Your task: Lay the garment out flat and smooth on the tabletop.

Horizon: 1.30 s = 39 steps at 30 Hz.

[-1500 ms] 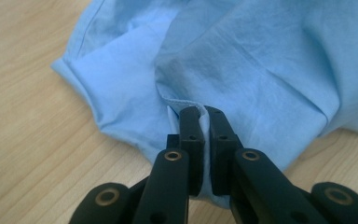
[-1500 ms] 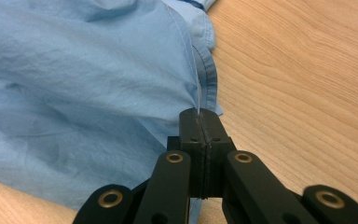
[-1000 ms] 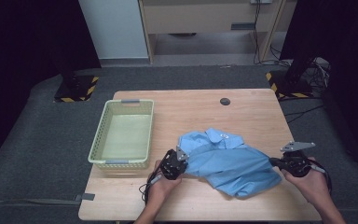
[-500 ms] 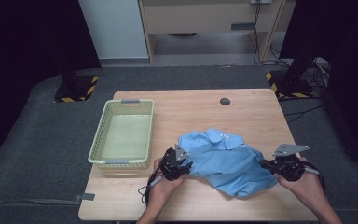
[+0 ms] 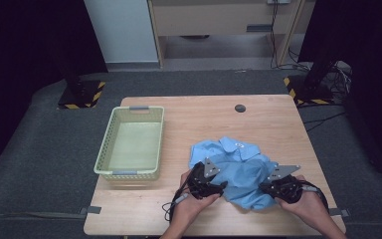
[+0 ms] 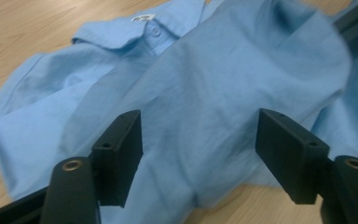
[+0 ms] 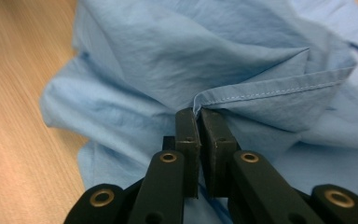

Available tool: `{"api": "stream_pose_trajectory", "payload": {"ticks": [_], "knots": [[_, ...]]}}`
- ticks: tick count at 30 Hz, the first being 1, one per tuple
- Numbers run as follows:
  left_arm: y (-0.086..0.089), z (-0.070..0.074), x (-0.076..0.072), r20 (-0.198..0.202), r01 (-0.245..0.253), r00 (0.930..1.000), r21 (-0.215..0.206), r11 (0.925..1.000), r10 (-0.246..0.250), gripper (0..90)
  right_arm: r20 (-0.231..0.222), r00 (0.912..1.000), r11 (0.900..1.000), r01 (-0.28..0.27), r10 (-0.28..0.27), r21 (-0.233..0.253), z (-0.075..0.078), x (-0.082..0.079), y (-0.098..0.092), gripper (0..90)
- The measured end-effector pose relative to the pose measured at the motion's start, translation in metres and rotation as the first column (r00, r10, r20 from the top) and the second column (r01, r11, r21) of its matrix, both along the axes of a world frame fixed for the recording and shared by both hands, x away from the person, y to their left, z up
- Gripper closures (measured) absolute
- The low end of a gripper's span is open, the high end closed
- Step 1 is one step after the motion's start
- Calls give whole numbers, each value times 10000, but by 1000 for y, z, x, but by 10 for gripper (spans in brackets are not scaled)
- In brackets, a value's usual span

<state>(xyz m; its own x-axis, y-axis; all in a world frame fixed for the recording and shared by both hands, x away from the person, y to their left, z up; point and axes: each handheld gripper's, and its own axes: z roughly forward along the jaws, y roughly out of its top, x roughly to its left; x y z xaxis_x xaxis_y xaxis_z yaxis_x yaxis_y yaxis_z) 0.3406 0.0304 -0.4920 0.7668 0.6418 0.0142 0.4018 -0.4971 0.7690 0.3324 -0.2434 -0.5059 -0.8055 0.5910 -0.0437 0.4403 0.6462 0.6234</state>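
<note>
1. Setting: a light wooden table (image 5: pixel 189 209) stands on grey carpet in a dim room, with a pale cabinet and a white panel beyond its far edge.
2. Task object: a light blue shirt (image 5: pixel 238 172), crumpled, lies on the near right part of the table. Its collar, with a small white label, faces the far side.
3. Left gripper (image 5: pixel 218 186): held at the near left edge of the shirt. In the left gripper view its two black jaws stand wide apart, with shirt cloth (image 6: pixel 223 102) lying between and beyond them; the pads (image 6: pixel 123 156) are not pressed on any fold. Whether they touch the cloth cannot be told.
4. Right gripper (image 5: pixel 264 187): held at the near right edge of the shirt. In the right gripper view the jaws are pressed together, pinching a stitched hem corner of the shirt (image 7: pixel 261 95) at their tips; the hem runs away to the right of that view.
5. Hands: the person's left hand (image 5: pixel 191 206) and right hand (image 5: pixel 308 206) enter from the near edge, each grasping its gripper.
6. Other objects: a pale green slotted basket (image 5: pixel 105 164) sits on the left part of the table, well apart from the shirt. A small dark round disc (image 5: pixel 239 108) lies near the far edge.
</note>
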Motion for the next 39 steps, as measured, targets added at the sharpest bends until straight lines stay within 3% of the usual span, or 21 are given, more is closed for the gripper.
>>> {"api": "stream_pose_trajectory", "payload": {"ticks": [4,10,13,20,23,30,35,39], "knots": [[-10,4,-3,-71,198,9998,-384,9991,-201,264,-140,9997,9993,-200,196,-309,-8,-1,7,868],[-30,-8,-5,-192,643,9977,23,9979,-643,270,-283,9988,9977,-414,399,-542,-15,-2,13,857],[-35,-18,0,-295,678,9973,367,9970,-667,357,-296,9987,9971,-427,409,-627,-17,-2,14,833],[-36,-32,5,-544,779,9958,900,9929,-732,700,-303,9994,9986,-188,173,-486,-13,-1,8,681],[-35,-35,5,-498,828,9957,1010,9914,-781,787,-274,9996,9995,-19,11,-325,-6,-1,0,599],[-32,-36,4,-362,912,9955,1229,9882,-874,878,-111,9979,9957,648,-642,656,16,4,-34,538],[-28,-35,3,-98,761,9971,1332,9882,-755,882,17,9917,9859,1274,-1283,1082,25,8,-56,530],[-22,-32,2,0,728,9973,1297,9889,-734,882,20,9786,9711,2040,-2058,1243,25,13,-72,520]]}}
